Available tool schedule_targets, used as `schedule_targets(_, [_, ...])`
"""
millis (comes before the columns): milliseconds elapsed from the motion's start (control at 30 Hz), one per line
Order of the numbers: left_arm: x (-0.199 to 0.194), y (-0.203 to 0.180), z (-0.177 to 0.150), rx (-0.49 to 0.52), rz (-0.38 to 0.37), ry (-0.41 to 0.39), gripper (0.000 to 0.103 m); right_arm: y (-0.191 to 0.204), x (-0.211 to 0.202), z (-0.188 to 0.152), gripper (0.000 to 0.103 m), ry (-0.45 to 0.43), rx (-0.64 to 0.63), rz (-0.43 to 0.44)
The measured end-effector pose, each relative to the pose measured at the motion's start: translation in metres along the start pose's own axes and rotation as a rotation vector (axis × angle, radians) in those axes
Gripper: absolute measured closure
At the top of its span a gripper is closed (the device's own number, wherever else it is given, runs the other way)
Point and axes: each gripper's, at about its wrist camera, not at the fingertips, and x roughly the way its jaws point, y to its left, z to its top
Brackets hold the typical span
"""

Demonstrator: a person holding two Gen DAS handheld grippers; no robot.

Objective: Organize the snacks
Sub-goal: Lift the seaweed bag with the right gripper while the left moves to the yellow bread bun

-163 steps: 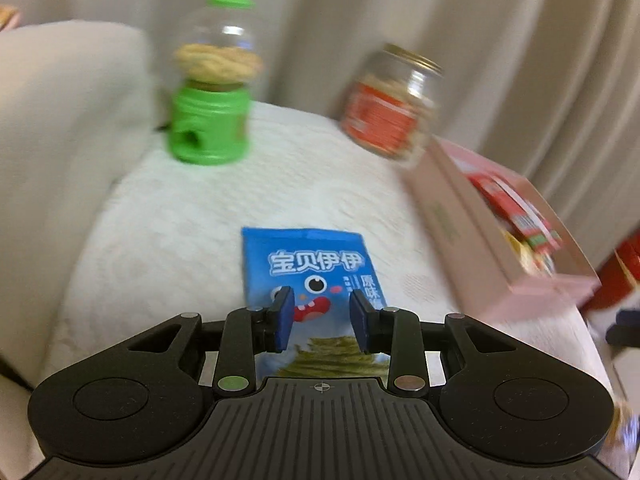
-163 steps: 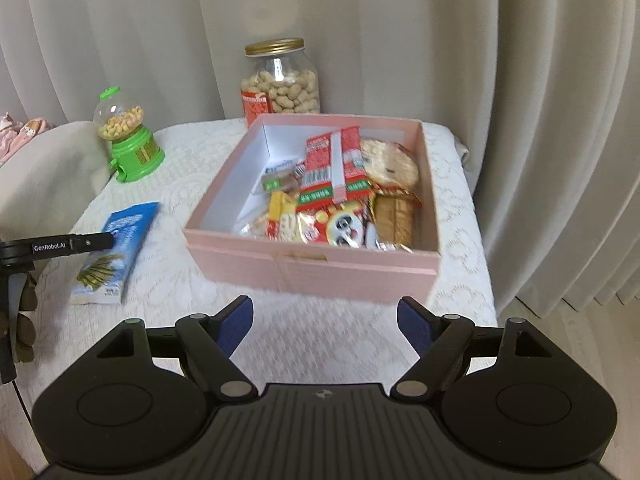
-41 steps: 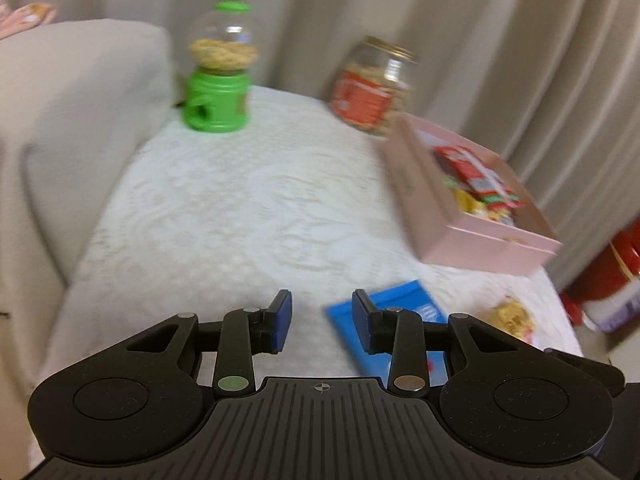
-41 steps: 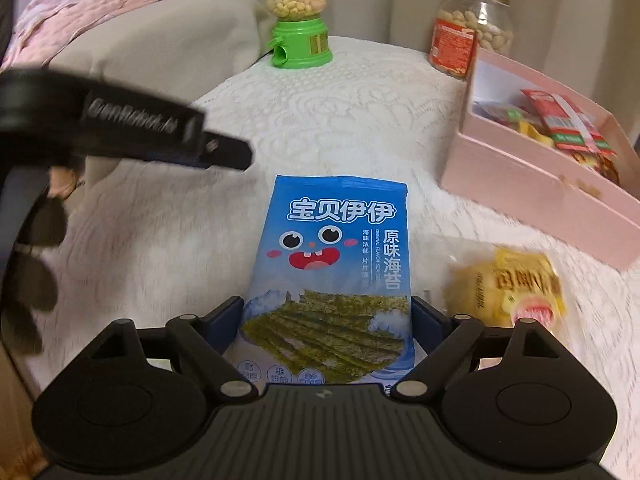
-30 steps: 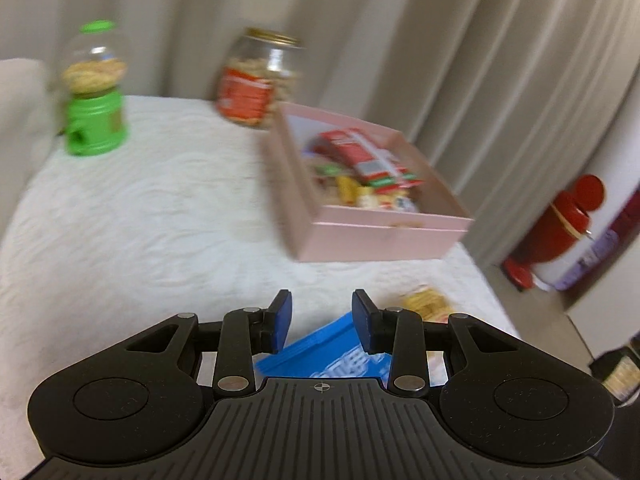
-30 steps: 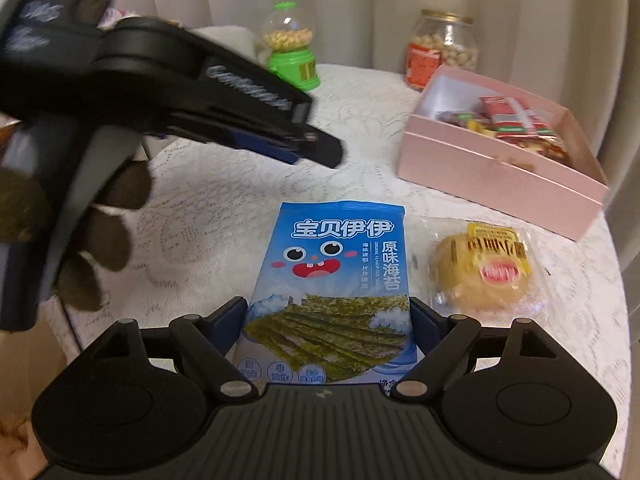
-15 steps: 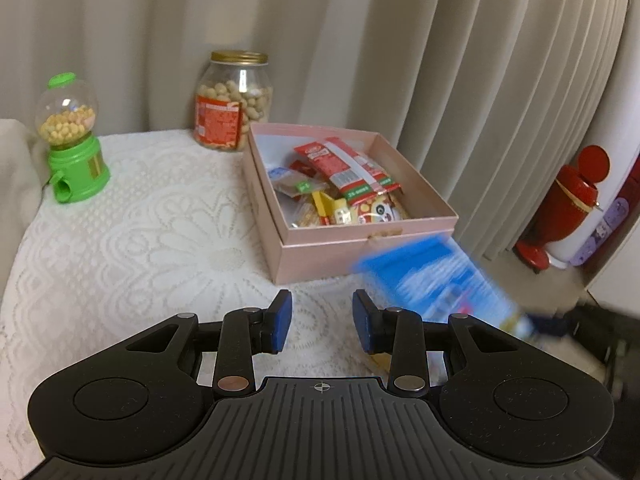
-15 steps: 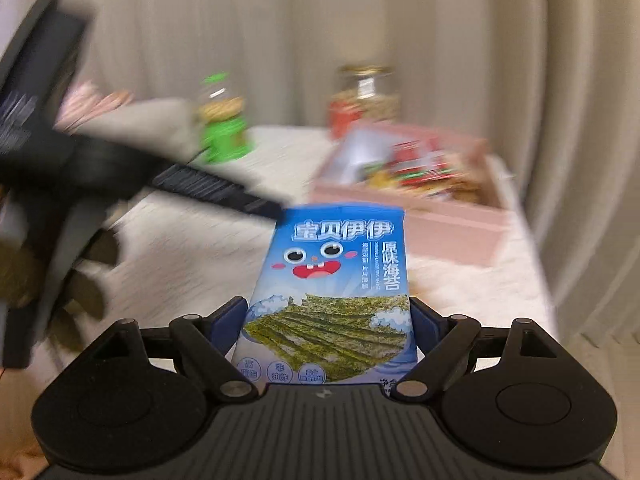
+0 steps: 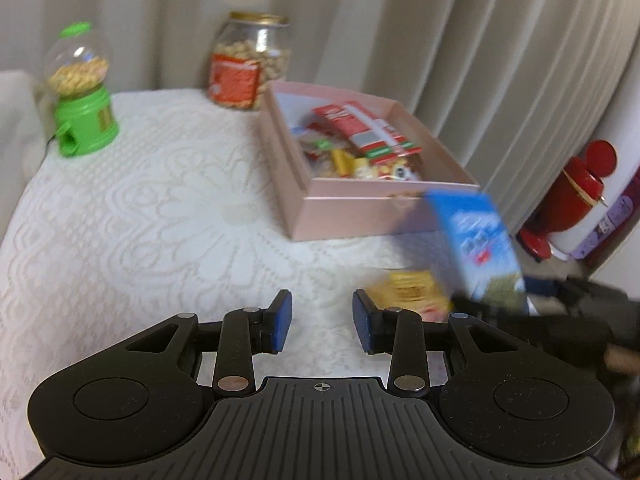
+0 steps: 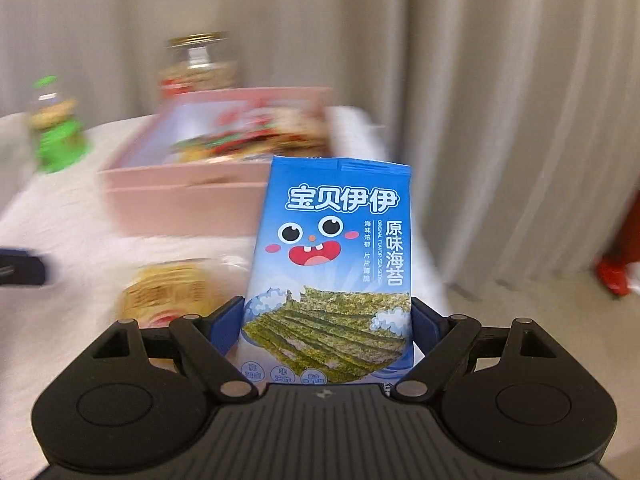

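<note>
My right gripper point(image 10: 327, 326) is shut on a blue seaweed snack packet point(image 10: 332, 248) and holds it upright in the air, in front of the pink snack box point(image 10: 180, 196). The same packet point(image 9: 478, 240) shows blurred at the right of the left wrist view, near the box's front right corner point(image 9: 384, 208). My left gripper point(image 9: 322, 322) is open and empty above the white lace tablecloth point(image 9: 160, 220). A yellow wrapped pastry point(image 9: 412, 290) lies on the cloth just beyond its right finger; it also shows in the right wrist view point(image 10: 172, 290).
The pink box holds several snack packets point(image 9: 360, 136). A green candy dispenser point(image 9: 82, 92) and a glass peanut jar point(image 9: 250, 62) stand at the back of the table. Curtains hang behind. A red container point(image 9: 576, 196) stands on the floor to the right.
My right gripper closed on the blue packet, lifted it off the cloth and carried it toward the pink box. My left gripper let the packet go earlier and has swung toward the box.
</note>
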Motion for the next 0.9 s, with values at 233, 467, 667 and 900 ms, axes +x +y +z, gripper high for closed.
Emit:
schedule_targets(233, [-0.004,0.018,-0.007,-0.076,0.035,0.022,0.065,0.052,-0.02,-0.012,0.018,0.034,-0.095,0.226])
schedule_targets(467, [0.006,0.029,-0.008,-0.287,-0.027,0.105,0.065,0.019,-0.01,-0.014,0.018,0.004,-0.045,0.009])
schedule_targets(667, [0.031,-0.009,0.01,-0.122,0.096,0.051,0.055,0.001,0.008,-0.03,0.01,0.012,0.032,-0.019])
schedule_targets(900, [0.054,-0.056,0.003,0.172,0.165,0.094,0.035,-0.001,0.01,-0.035,0.003,-0.008,0.047,-0.03])
